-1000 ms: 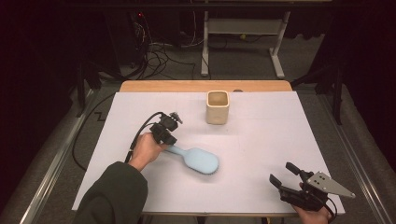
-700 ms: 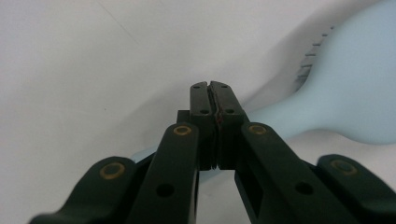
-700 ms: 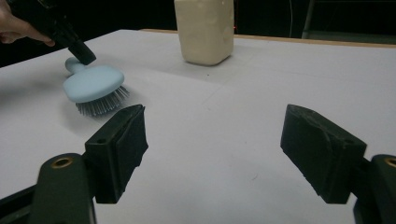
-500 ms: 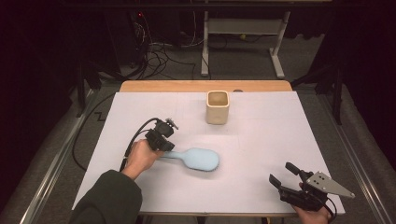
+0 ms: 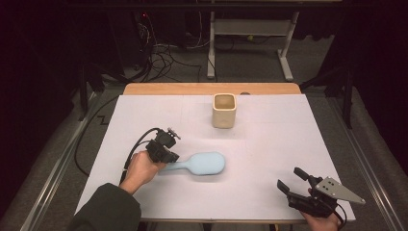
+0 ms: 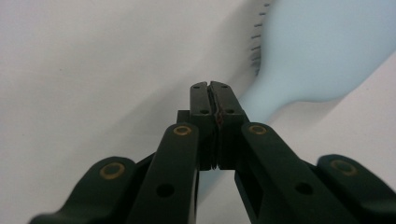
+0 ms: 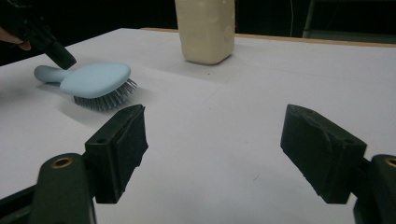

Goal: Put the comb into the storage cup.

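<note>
A light blue hairbrush [image 5: 204, 163] lies bristles down on the white table [image 5: 274, 139], handle pointing left. My left gripper [image 5: 171, 158] is shut, its tips right at the handle's end with nothing between them. In the left gripper view the jaws [image 6: 212, 86] are pressed flat together over the hairbrush [image 6: 322, 51]. My right gripper [image 5: 290, 177] is open near the front right edge, holding nothing. From the right gripper [image 7: 212, 140] view, the hairbrush [image 7: 93, 79] lies far left with the left gripper [image 7: 58, 56] over its handle.
A cream square cup [image 5: 224, 111] stands upright at the back middle of the table, also seen as the cup [image 7: 205, 30] in the right gripper view. A wooden strip [image 5: 211, 88] runs along the far edge. Cables and a metal frame lie on the floor beyond.
The left hand drew back toward the near left. The hairbrush turned from slanted to level, its handle now pointing left. The right gripper stayed put.
</note>
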